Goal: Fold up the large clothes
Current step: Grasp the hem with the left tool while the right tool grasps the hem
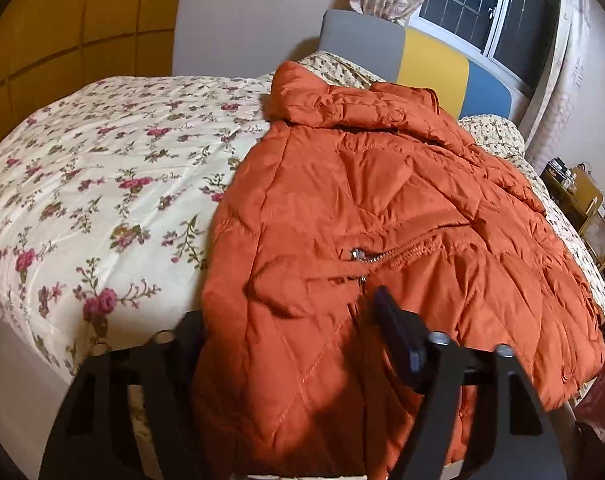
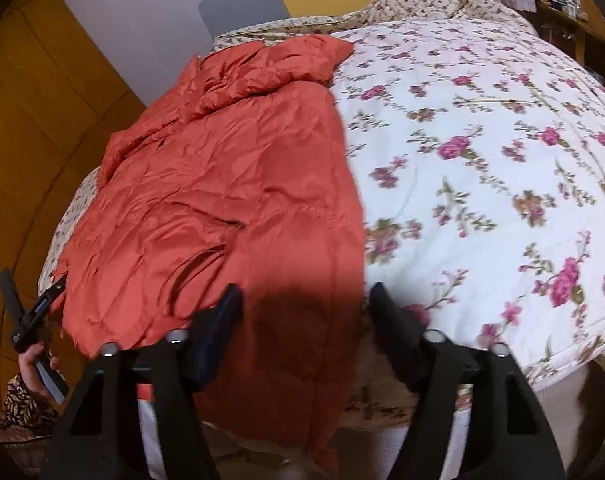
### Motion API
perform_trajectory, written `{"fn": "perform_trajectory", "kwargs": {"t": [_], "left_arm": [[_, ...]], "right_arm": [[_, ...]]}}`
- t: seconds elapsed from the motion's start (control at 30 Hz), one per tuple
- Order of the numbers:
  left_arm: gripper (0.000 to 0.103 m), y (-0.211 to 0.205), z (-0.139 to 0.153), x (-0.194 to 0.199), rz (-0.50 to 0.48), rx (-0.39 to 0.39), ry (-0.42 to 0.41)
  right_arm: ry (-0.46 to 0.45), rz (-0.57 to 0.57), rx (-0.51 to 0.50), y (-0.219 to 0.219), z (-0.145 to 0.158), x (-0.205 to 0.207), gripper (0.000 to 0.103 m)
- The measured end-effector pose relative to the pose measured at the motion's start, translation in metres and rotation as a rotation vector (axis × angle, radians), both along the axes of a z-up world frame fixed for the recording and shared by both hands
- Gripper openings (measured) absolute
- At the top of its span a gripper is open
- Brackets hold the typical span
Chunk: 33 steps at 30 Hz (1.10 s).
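Observation:
An orange quilted jacket point(image 1: 382, 208) lies spread on the flowered bedspread point(image 1: 102, 184), hood toward the headboard and zipper showing. My left gripper point(image 1: 286, 316) stands open astride the jacket's near hem corner. Its left finger is at the fabric's edge and its right finger rests on top, below the zipper pull point(image 1: 358, 256). In the right wrist view the jacket point(image 2: 222, 184) covers the bed's left part. My right gripper point(image 2: 306, 300) is open over the other hem corner, with fabric between the fingers. The left gripper point(image 2: 34, 300) shows at the far left, held by a hand point(image 2: 32, 360).
Flowered bedspread point(image 2: 482, 160) fills the right of the bed. A grey, yellow and blue headboard point(image 1: 434, 60) and pillows stand at the far end, under a window with curtains point(image 1: 490, 4). A wooden bedside shelf point(image 1: 578, 200) holds small items. A yellow wardrobe point(image 2: 42, 120) lines one side.

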<state>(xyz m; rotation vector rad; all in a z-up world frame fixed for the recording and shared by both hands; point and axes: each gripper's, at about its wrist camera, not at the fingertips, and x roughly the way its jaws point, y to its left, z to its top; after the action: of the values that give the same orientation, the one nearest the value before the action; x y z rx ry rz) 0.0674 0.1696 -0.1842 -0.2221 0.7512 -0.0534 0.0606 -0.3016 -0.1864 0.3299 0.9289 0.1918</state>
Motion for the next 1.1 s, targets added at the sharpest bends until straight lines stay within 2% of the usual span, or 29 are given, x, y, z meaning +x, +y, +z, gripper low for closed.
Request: {"fn": "perform_trajectory", "kwargs": {"t": [0.03, 0.07, 0.13, 0.23, 0.4, 0.47, 0.57, 0.67, 0.73, 0.77, 0.83, 1.1], "left_arm": [[0.053, -0.001, 0.0, -0.001, 0.002, -0.007, 0.001], [0.048, -0.001, 0.0, -0.002, 0.005, -0.01, 0.006], [0.027, -0.005, 0.002, -0.005, -0.011, -0.033, 0.01], [0.018, -0.014, 0.01, -0.013, -0.047, -0.027, -0.005], [0.015, -0.024, 0.032, -0.034, -0.103, -0.053, -0.059], [0.015, -0.028, 0.042, -0.047, -0.127, -0.075, -0.078], [0.015, -0.027, 0.059, -0.064, -0.161, -0.141, -0.106], [0.015, -0.021, 0.076, -0.071, -0.163, -0.216, -0.141], [0.015, -0.014, 0.083, -0.066, -0.148, -0.264, -0.153], [0.015, -0.009, 0.087, -0.06, -0.139, -0.314, -0.158], [0.015, -0.003, 0.091, -0.051, -0.124, -0.367, -0.168], [0.015, 0.008, 0.105, -0.007, -0.065, -0.435, -0.199]], "right_arm": [[-0.001, 0.015, 0.019, 0.004, 0.0, -0.001, 0.051], [-0.003, 0.02, 0.016, 0.007, -0.001, 0.0, 0.047], [-0.01, 0.036, 0.021, 0.01, -0.001, 0.001, 0.034], [-0.022, 0.056, 0.076, 0.003, 0.002, -0.001, 0.018], [-0.056, 0.097, 0.12, -0.011, 0.019, -0.014, 0.013], [-0.077, 0.118, 0.166, -0.017, 0.027, -0.019, 0.013], [-0.157, 0.171, 0.356, -0.033, 0.049, -0.037, 0.013], [-0.19, 0.164, 0.417, -0.038, 0.057, -0.032, 0.013], [-0.193, 0.15, 0.47, -0.04, 0.057, -0.025, 0.012], [-0.194, 0.138, 0.485, -0.041, 0.057, -0.019, 0.012], [-0.208, 0.125, 0.494, -0.043, 0.061, -0.009, 0.012], [-0.278, 0.053, 0.524, -0.047, 0.077, 0.042, 0.012]]}}
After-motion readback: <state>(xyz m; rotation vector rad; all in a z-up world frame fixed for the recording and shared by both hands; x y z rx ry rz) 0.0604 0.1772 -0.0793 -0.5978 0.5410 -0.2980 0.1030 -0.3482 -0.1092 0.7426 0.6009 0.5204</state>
